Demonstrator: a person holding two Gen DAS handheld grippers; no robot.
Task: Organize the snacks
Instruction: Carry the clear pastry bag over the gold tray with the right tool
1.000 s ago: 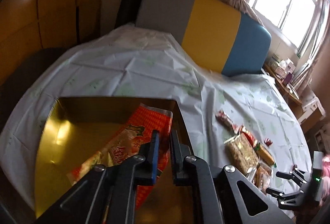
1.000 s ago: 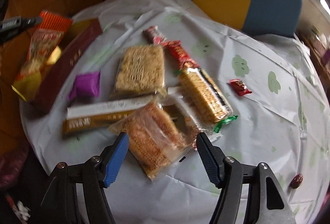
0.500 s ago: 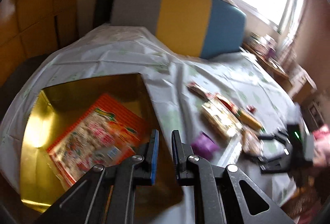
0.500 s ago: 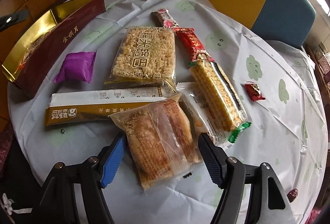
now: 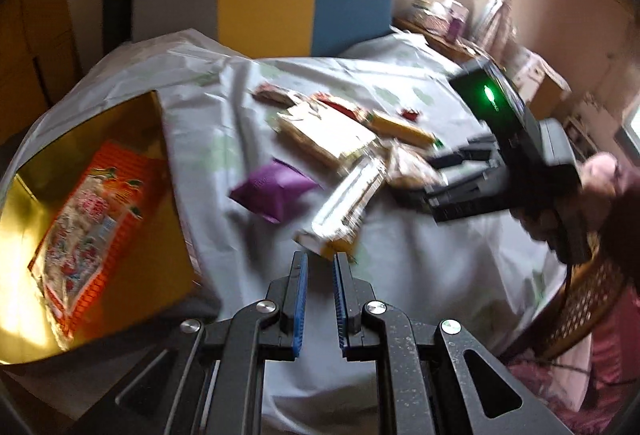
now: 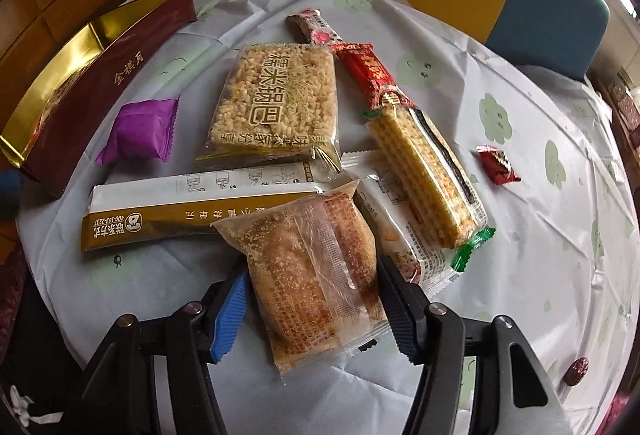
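While my left tool (image 5: 319,263) swings away from the gold box (image 5: 168,235), its jaws narrow and empty, the orange snack bag (image 5: 86,231) now lies inside that box. My right tool (image 6: 312,299) has come lower: its wide jaws straddle the clear-wrapped pastry (image 6: 316,271) on the counter (image 6: 540,275), pads beside the wrapper (contact unclear). Only the right view sharply shows the purple packet (image 6: 140,133) and rice cracker pack (image 6: 276,103).
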